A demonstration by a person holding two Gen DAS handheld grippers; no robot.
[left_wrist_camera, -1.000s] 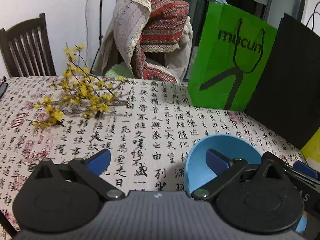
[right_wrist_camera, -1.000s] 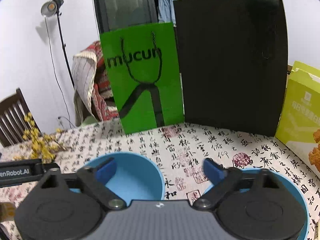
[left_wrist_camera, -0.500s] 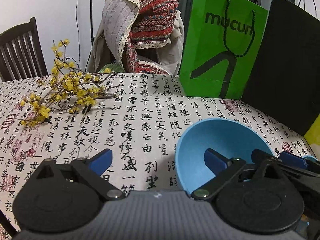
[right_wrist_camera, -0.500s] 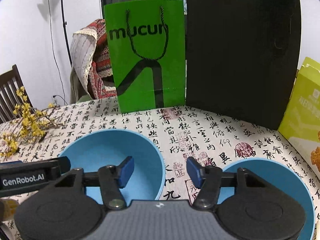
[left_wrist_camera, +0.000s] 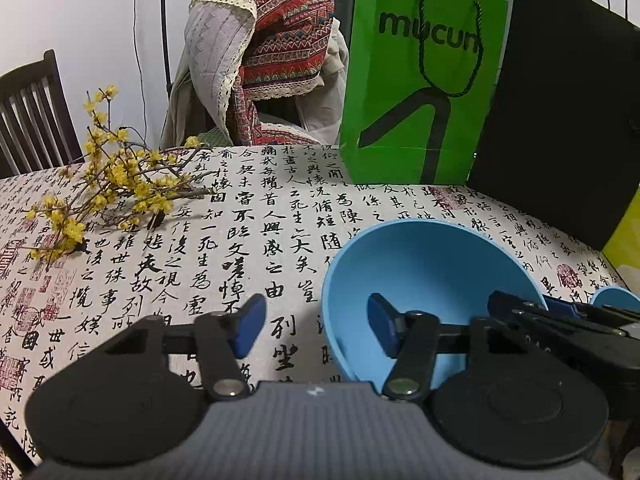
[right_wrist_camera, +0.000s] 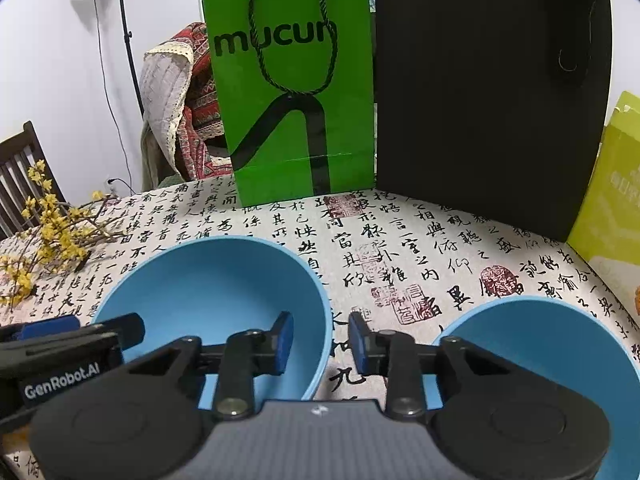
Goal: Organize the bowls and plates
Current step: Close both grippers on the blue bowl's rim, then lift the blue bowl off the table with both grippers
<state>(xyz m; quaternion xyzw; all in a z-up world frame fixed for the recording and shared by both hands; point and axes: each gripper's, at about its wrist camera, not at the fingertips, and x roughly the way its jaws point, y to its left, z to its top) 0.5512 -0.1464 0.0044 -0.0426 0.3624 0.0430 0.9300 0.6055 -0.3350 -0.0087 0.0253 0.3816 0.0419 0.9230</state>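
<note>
A light blue bowl (left_wrist_camera: 428,276) stands upright on the calligraphy-print tablecloth (left_wrist_camera: 240,220). My left gripper (left_wrist_camera: 316,330) straddles its left rim, one pad inside and one outside. Its jaws are closing and the pads are still clear of the wall. My right gripper (right_wrist_camera: 322,342) straddles the right rim of the same bowl (right_wrist_camera: 212,300). Its jaws are closing too, with a small gap on each side of the rim. A second blue bowl (right_wrist_camera: 540,348) sits to the right. Each gripper shows in the other's view: right gripper (left_wrist_camera: 532,306), left gripper (right_wrist_camera: 96,330).
A green paper bag (left_wrist_camera: 420,92) and a black bag (left_wrist_camera: 560,120) stand behind the bowls. A yellow-green box (right_wrist_camera: 612,200) is at the right edge. Yellow flower twigs (left_wrist_camera: 112,184) lie at the left. A cloth-draped chair (left_wrist_camera: 272,68) stands beyond the table.
Both grippers have sunk toward the left bowl and narrowed their jaws. Each now has the bowl's rim between its pads, and the bowl looks larger in both views.
</note>
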